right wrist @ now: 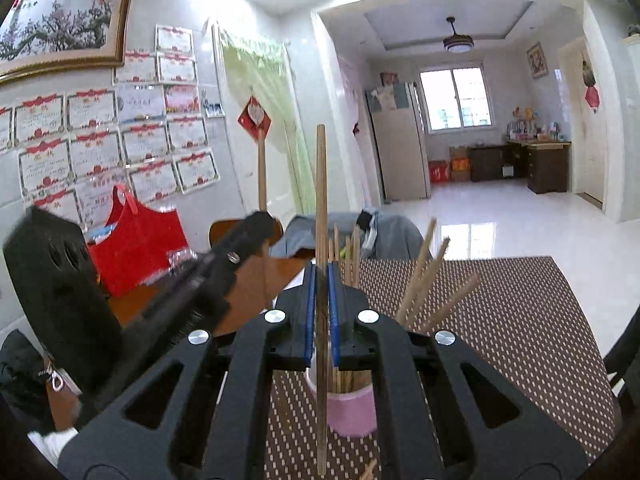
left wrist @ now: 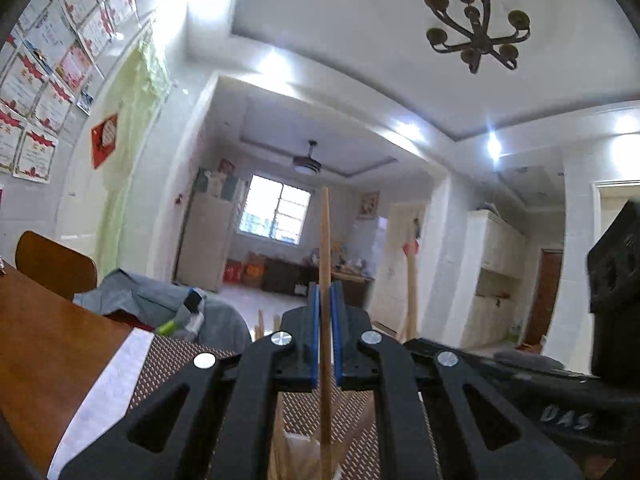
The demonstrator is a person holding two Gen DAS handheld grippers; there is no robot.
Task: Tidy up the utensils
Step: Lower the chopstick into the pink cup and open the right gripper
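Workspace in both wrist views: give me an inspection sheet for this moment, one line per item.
Surface: wooden table under a brown dotted placemat.
Job's things: pink cup on the placemat, holding many wooden chopsticks that lean at different angles; one chopstick upright in the left gripper, another chopstick upright in the right gripper.
Clutter: red bag on the table; grey cloth over a chair beyond it.
Grippers: left gripper and right gripper both shut on a chopstick, raised over the cup.
Cables: nothing seen.
Surroundings: certificates on the wall, refrigerator, window, ceiling fan.
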